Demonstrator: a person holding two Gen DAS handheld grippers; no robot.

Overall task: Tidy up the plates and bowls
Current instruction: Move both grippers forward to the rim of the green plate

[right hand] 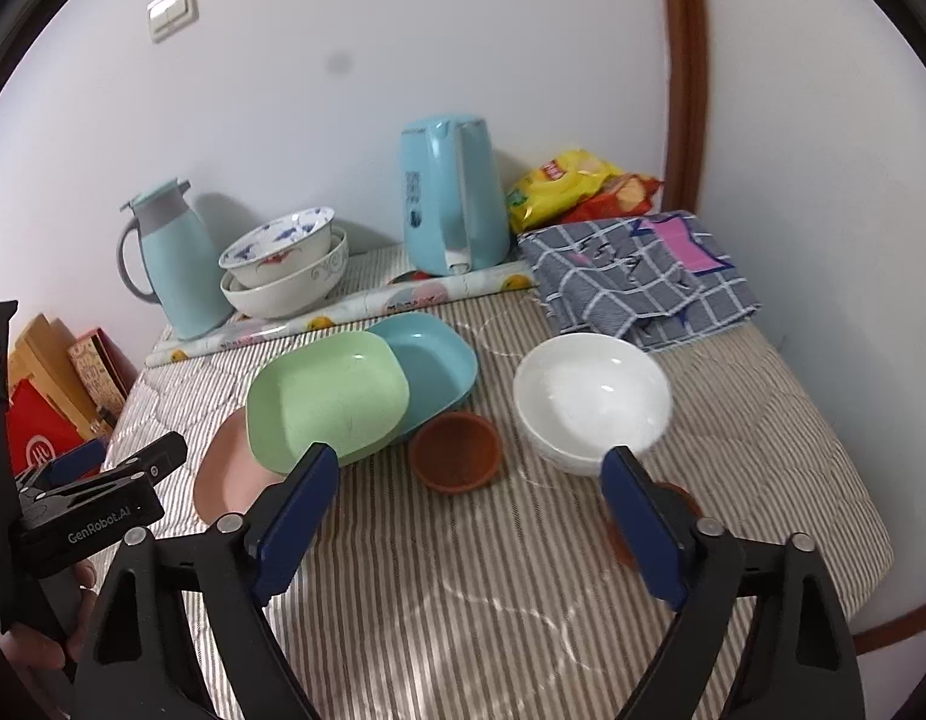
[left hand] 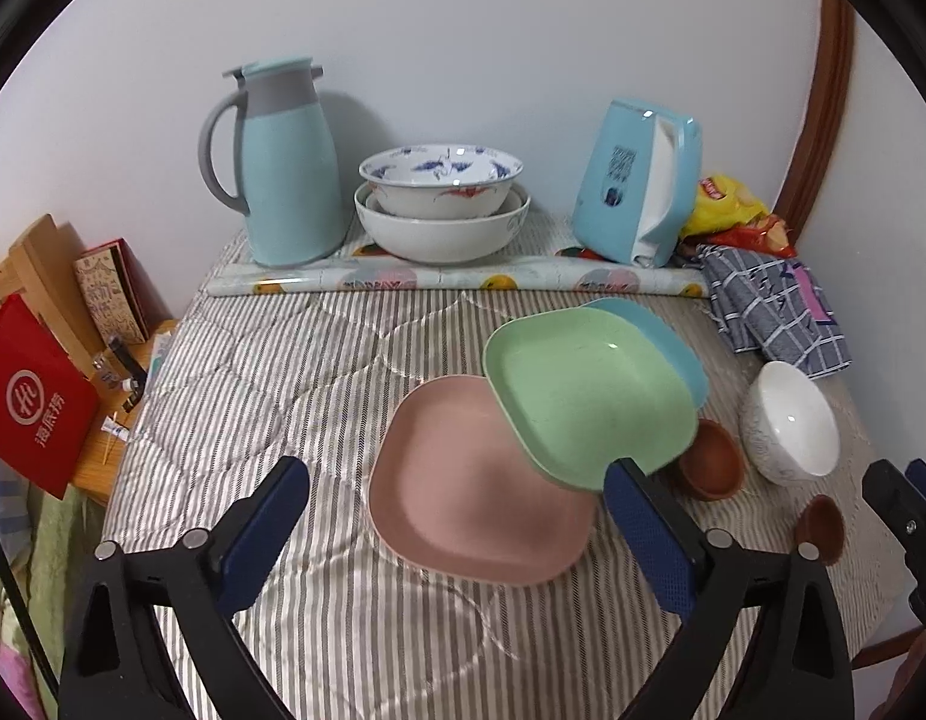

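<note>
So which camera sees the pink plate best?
The left wrist view. There the pink plate lies almost whole between the open left gripper fingers, with only its far corner under the green plate. The right wrist view shows just a small pink edge, hidden mostly by the green plate and a gripper finger.

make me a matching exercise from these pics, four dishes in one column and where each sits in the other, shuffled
Things:
1. green plate
2. patterned bowl
3. white bowl
4. pink plate

Places:
A. nested in a larger bowl by the wall
B. alone, near the checked cloth
C. lowest, partly under another plate
D. overlapping the pink and blue plates

Pairs: 1-D, 2-A, 3-B, 4-C
</note>
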